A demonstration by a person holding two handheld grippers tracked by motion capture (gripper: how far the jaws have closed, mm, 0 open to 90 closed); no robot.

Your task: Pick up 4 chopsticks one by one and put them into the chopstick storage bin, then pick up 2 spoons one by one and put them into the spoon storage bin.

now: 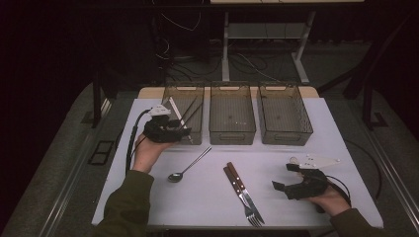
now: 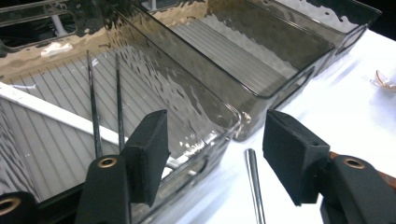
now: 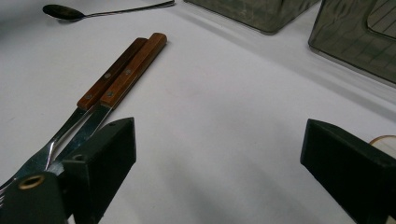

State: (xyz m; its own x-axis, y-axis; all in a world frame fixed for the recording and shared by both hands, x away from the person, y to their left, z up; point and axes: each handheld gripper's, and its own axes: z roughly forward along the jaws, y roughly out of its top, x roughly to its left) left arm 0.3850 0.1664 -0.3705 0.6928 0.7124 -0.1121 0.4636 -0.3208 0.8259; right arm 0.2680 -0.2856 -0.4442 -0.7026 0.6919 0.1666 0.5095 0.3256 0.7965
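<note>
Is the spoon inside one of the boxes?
No, the spoon lies on the white table, in front of the three boxes.

left tongs raised, agape; right tongs low, agape.

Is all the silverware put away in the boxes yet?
Not yet. The left bin already holds two dark chopsticks and a white stick. The left gripper hangs open at that bin's front, holding nothing. The spoon, fork and knife lie on the table; the other two bins look empty.
</note>
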